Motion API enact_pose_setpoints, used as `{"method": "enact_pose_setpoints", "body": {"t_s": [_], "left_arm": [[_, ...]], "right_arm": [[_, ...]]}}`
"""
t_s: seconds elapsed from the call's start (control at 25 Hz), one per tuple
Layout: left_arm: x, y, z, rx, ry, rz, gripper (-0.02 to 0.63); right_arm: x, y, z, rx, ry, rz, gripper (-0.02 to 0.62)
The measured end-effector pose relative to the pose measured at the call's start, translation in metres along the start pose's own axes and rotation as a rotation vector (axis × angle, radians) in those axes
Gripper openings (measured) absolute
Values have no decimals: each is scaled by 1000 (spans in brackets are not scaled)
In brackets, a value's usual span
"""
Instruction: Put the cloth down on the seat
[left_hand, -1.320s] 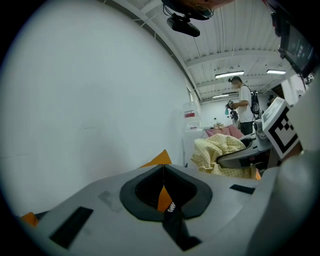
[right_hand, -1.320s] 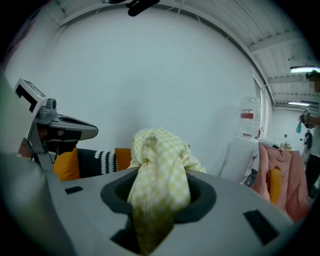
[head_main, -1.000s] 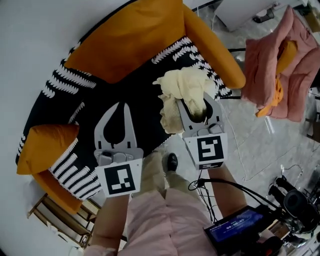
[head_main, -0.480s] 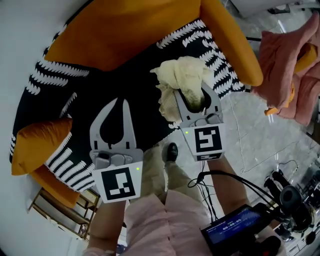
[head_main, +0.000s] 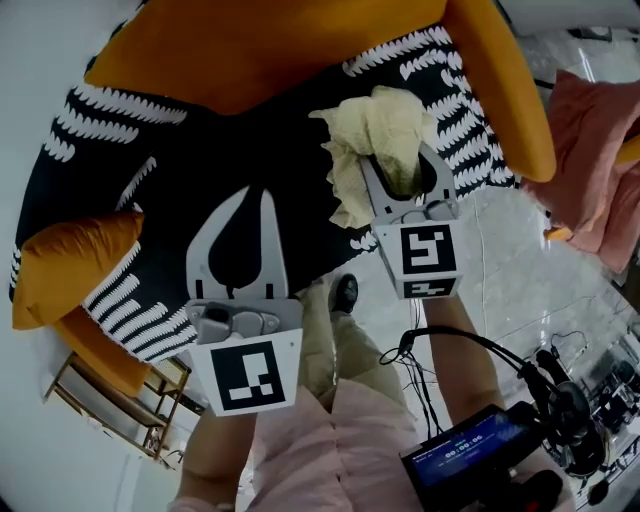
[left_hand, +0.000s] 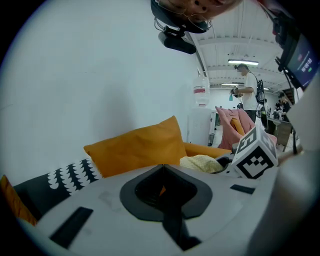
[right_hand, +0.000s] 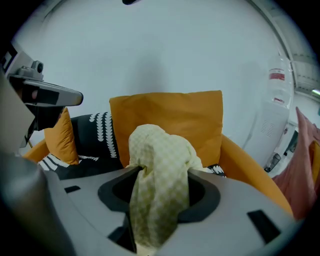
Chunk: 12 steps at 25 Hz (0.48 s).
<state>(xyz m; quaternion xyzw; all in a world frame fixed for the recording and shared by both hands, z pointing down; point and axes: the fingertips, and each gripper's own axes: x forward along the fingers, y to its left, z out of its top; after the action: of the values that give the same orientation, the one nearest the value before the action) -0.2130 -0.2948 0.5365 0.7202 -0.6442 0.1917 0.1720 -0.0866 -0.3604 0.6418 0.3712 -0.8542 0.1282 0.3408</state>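
Observation:
A crumpled pale yellow cloth hangs from my right gripper, whose jaws are shut on it above the right part of the black seat with white leaf print. In the right gripper view the cloth bulges up between the jaws and hides the tips. My left gripper hovers over the seat's front middle, shut and holding nothing. In the left gripper view its jaws meet at the tip, and the cloth shows to the right.
An orange back cushion and orange armrest border the seat. A small orange cushion lies at its left end. Pink cushions stand to the right, a wooden rack at the lower left. The person's shoe is below the seat's front.
Both grippers have moved a little farther out over the seat. The cloth stays clamped in the right gripper; the left stays shut and empty.

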Motion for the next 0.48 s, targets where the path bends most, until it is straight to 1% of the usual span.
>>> {"method": "enact_pose_setpoints", "body": {"t_s": [0.04,0.12,0.2,0.48], "left_arm": [[-1,2,-1,-2,-1,2,11],[-5,6,-3,-9,-2,9,11],[-9,12,-3,-16,-6,21,11],[-20,11,8,-20,-31,38,11]], "right_arm": [[4,2,-2,0,14,8,217],[9,7,-6,0,43,31,269],[12,13,-7,-10,65,48,296],[-4,16,3,-44,54,46,290]]}}
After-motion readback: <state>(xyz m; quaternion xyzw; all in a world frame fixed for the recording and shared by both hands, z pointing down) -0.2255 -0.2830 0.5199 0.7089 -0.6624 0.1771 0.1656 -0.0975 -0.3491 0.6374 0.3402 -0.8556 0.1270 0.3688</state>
